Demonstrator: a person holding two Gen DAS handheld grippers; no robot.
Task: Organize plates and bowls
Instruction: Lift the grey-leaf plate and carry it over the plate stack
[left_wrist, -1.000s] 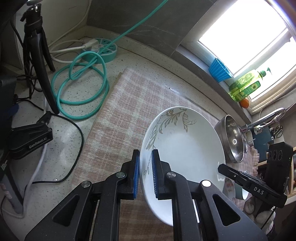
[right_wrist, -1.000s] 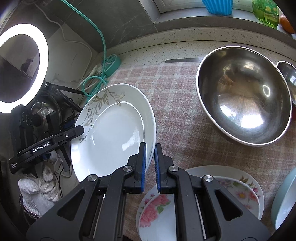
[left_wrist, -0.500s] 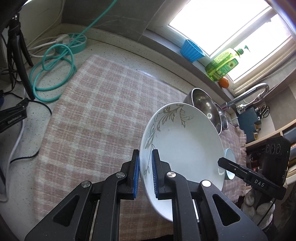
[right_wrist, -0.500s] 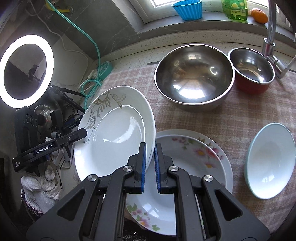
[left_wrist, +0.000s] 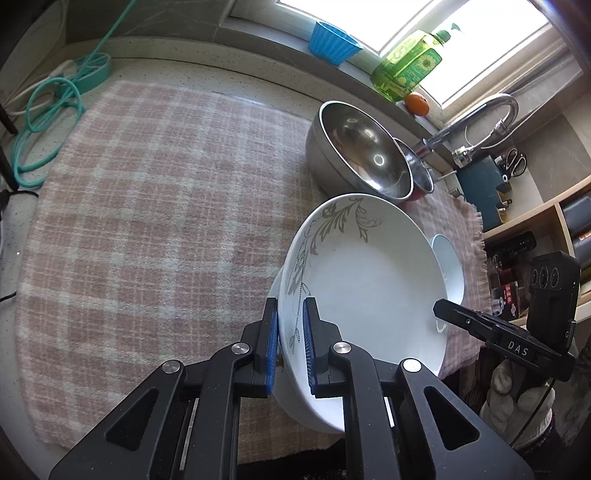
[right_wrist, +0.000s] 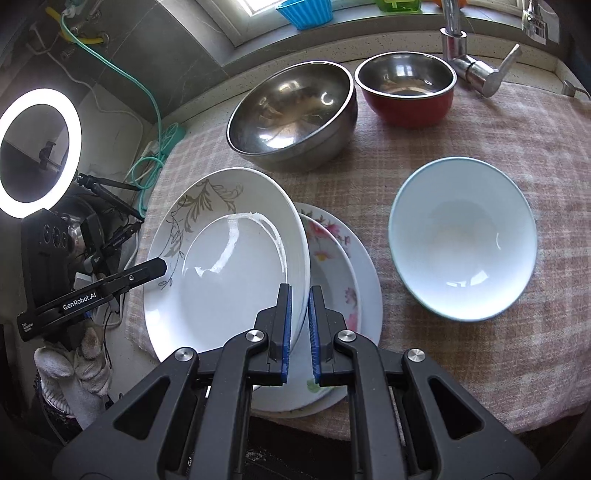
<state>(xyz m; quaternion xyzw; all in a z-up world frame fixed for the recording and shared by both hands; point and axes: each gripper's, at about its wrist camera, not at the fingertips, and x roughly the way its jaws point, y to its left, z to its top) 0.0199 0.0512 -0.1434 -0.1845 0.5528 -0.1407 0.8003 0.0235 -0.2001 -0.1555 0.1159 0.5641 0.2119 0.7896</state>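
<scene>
Plates are the job here, and the leaf plate (right_wrist: 225, 266) is held up at a tilt by both tools at once. Its right rim is pinched between the nearly shut pads of the right hand-held gripper (right_wrist: 299, 325), and its left rim is pinched the same way by the left hand-held gripper (left_wrist: 290, 343). Just past the right hand-held gripper, and lower, the flower plates (right_wrist: 343, 280) are seen lying flat in a small stack on the checked cloth (right_wrist: 480, 369) that covers the worktop. The held plate partly hangs over that stack, a bit to its left, so it is judged that a small move to the right and then down is needed. Further right, apart from the stack, a pale blue bowl (right_wrist: 461, 240) is seen. Two steel bowls (right_wrist: 291, 110) are set far ahead near the tap (right_wrist: 476, 66).
</scene>
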